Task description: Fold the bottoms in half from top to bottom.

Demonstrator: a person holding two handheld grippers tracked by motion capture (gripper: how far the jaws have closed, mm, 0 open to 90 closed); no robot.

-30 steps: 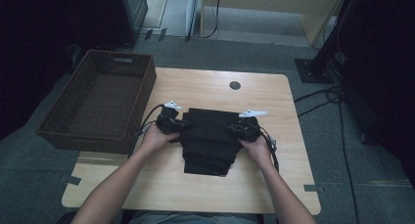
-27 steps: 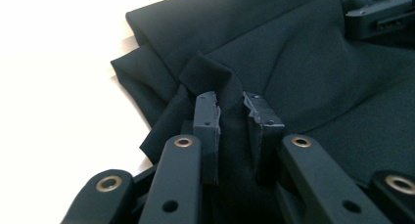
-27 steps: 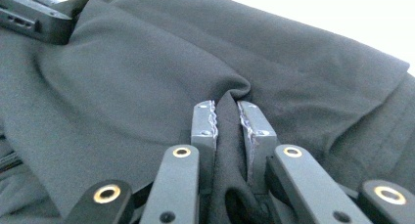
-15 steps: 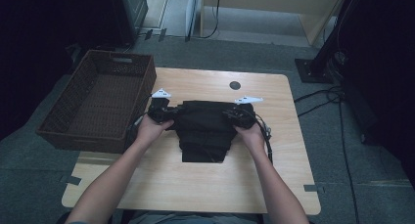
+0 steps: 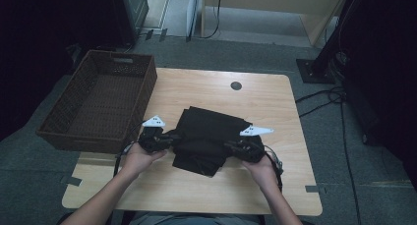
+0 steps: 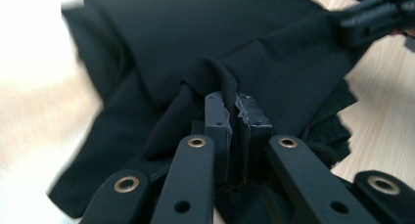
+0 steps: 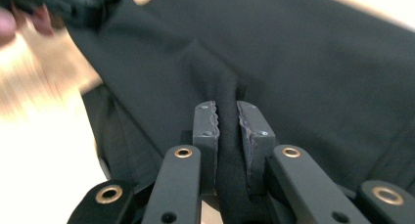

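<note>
1. Two grippers hold one black cloth (image 5: 206, 139), which lies folded near the middle of the wooden table (image 5: 275, 102), somewhat toward the near edge.
2. The far half of the table is bare wood apart from a small dark round spot (image 5: 236, 85) near the far edge; the right edge has open wood between it and the cloth.
3. A strip of bare wood runs along the near edge, crossed by the person's two forearms.
4. A brown wicker basket (image 5: 59, 131) sits at the far left corner, overhanging the left edge; its near right corner stands just beside the left gripper (image 5: 167, 140), so room is tight on that side.
5. The left gripper sits at the cloth's left edge. In the left gripper view its jaws have just been closing and now pinch a raised fold of the cloth (image 6: 215, 77) between the pads (image 6: 218, 119).
6. The right gripper (image 5: 235, 147) sits at the cloth's right edge, across from the left one. In the right gripper view its pads (image 7: 205, 121) are clamped on a thick ridge of the cloth (image 7: 227, 136) that runs down between them.
7. The cloth spans the gap between both grippers, its far corner pointing toward the far right, its near layers bunched and resting on the wood.
</note>
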